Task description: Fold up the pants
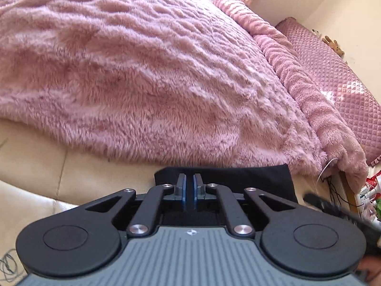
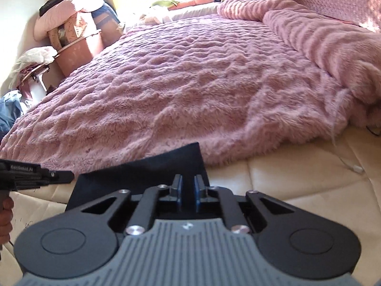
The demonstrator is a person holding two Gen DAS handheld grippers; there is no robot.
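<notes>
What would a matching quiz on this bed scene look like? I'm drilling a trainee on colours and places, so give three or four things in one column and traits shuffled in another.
Things:
1. pants
2. blanket
3. headboard
4. teddy

Traits:
A. quilted, shiny pink
B. fluffy pink, spread over the bed
C. dark, at the bed's near edge
D. brown, above the headboard by the wall

Pairs: 1-C, 2-B, 3-A, 4-D
</notes>
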